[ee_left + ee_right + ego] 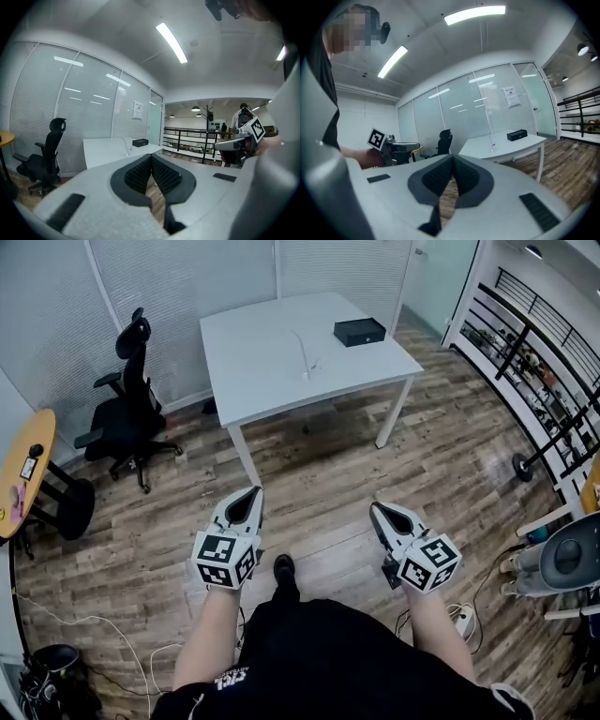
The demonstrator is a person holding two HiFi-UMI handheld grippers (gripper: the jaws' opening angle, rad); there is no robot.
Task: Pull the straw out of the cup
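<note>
A thin white straw point(301, 349) stands tilted in a small clear cup point(307, 368) near the middle of the white table point(262, 381), far ahead of me. The cup itself is hard to make out. My left gripper point(251, 493) and right gripper point(377, 509) hang side by side over the wooden floor, well short of the table. Both are shut with nothing between the pads. From the left gripper view the straw point(126, 146) shows far beyond the closed jaws of the left gripper point(151, 158). It is just as distant as the straw point(491, 140) past the right gripper point(452, 159).
A black box point(359, 331) lies at the table's back right corner. A black office chair point(131, 399) stands left of the table, next to a round wooden side table point(23, 479). Racks and a railing point(544, 362) line the right side. Cables point(84, 634) lie on the floor.
</note>
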